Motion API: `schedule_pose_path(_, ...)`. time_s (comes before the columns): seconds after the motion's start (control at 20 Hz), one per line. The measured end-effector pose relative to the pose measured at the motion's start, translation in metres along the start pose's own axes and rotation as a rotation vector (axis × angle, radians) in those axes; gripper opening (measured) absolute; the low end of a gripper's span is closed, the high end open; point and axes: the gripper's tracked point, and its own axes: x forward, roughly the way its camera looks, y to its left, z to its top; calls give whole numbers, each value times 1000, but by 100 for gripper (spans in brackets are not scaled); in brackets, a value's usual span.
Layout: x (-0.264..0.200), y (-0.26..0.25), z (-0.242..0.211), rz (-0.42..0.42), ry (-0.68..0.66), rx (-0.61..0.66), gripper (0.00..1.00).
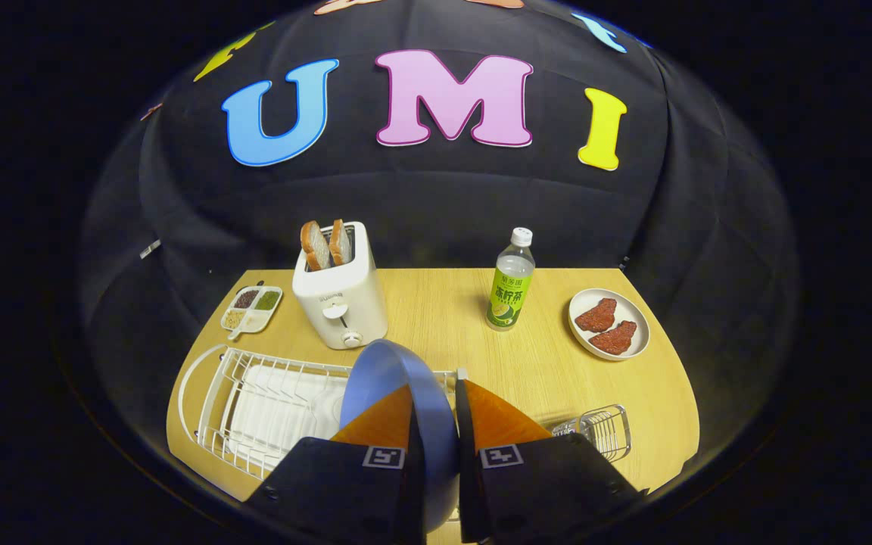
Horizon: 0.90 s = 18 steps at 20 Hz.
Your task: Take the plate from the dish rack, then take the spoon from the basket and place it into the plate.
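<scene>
Item: plate [398,378], blue. Held edge-on between my jaws [436,420], both fingers pressed on it, one to each face. It stands upright, rim toward the toaster [341,303], its lower edge running back between the fingers. It looks lifted above the rack [254,409], though how far clear I cannot tell.

Item: rack, white wire, on the worktop [443,318], just left of and below my jaws. A white drip tray lies under its wires.

Item: basket [604,430], small wire, on the worktop just right of my right finger. The spoon should be in it; I cannot make one out, only something clear and glinting at its near side.

Item: toaster, white, two bread slices standing in it, directly beyond the plate.

Item: bottle [512,284], green label, beyond and to the right.

Item: dish [608,324] with two red pieces, far right.

Item: divided tray [252,309] of seasonings, far left of the toaster.

Relation that matters: open worktop lies ahead and right of the jaws, between the bottle and the basket. My judgement: the plate must go from upright to flat there, face up, near the basket, before I let go and turn right for the spoon.
</scene>
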Motion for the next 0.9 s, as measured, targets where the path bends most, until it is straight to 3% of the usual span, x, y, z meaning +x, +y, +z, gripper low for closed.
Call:
schedule_pose_path(0.4, -84, -26, -1, 203, -57, 105, 21)
schedule_pose_path(0.75, -148, -133, -74, 202, 14, 299, 21)
schedule_pose_path(0.9, -148, -177, -115, 191, 71, 349, 21)
